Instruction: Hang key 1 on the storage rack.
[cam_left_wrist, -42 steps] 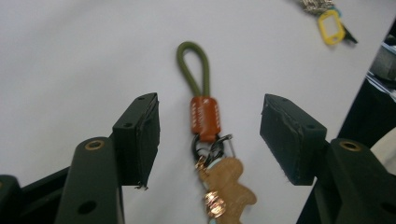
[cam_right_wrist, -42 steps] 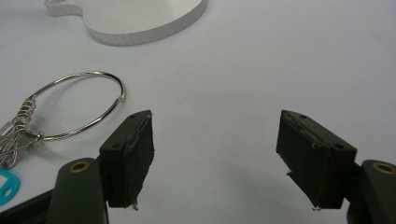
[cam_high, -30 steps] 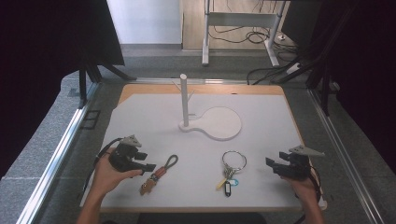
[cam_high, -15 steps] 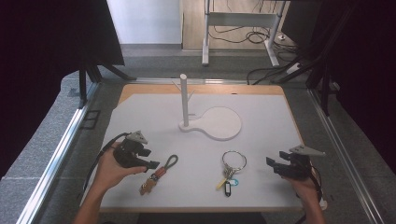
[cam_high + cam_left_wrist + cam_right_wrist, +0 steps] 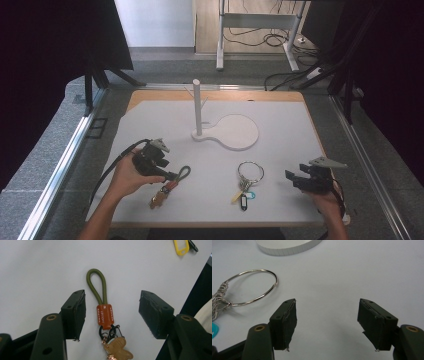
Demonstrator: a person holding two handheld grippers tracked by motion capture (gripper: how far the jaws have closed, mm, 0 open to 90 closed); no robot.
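An olive cord keychain (image 5: 182, 175) with an orange tag (image 5: 105, 316) and a tan charm (image 5: 116, 350) lies on the white board (image 5: 280, 210) at the front left. My left gripper (image 5: 169, 175) hovers right at it. In the left gripper view that gripper (image 5: 112, 315) is open, its jaws on either side of the tag without touching it. A silver key ring (image 5: 251, 171) with yellow, teal and black tags (image 5: 243, 196) lies at the front centre. My right gripper (image 5: 295, 180) is open to the ring's right, and nothing sits between its jaws (image 5: 327, 322).
A white stand with an upright post (image 5: 197, 107) and a round base (image 5: 236, 131) sits mid-board behind both key sets. The silver ring (image 5: 252, 287) lies left of the right jaws. Metal rails run along both sides of the table.
My left gripper has moved right and closed in on the olive keychain, so its jaws now straddle the tag. The right gripper has stayed put.
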